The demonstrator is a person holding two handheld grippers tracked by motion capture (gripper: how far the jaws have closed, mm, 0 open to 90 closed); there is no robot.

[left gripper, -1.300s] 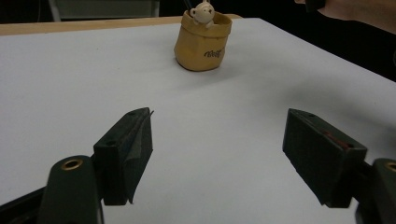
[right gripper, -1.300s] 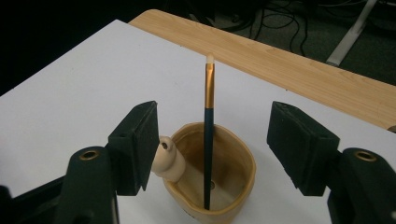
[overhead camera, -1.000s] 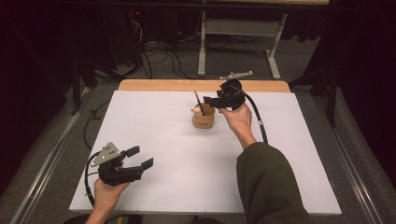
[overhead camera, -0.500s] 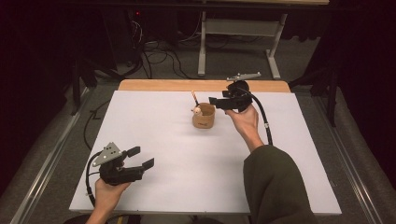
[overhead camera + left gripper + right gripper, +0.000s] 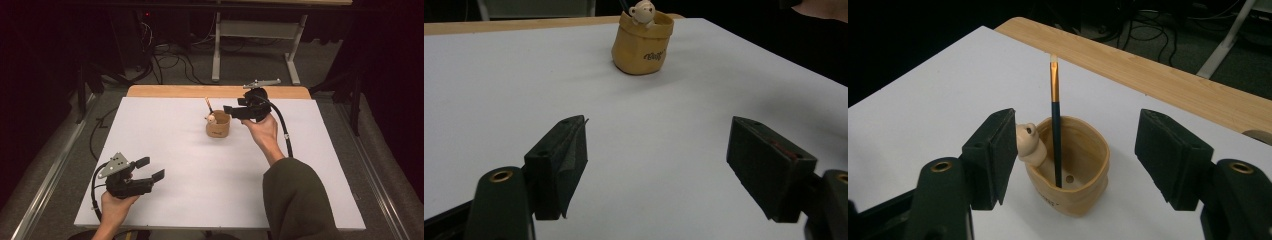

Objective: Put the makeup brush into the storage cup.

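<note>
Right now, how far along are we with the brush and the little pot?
Done, by the look of it: the paintbrush stands upright inside the tan pot, beside its small bear figure. In hand: nothing. The right gripper hovers open just above the pot, jaws apart and touching neither. The left gripper sits open near the table's front edge. Left: probably only drawing the right gripper away.

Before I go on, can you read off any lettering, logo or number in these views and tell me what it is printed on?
One dark script word on the front of the tan holder, seen in the left gripper view: it looks like "Only", but it is too blurred to be sure.
In the right gripper view the same print at the holder's lower front is too small to read.
</note>
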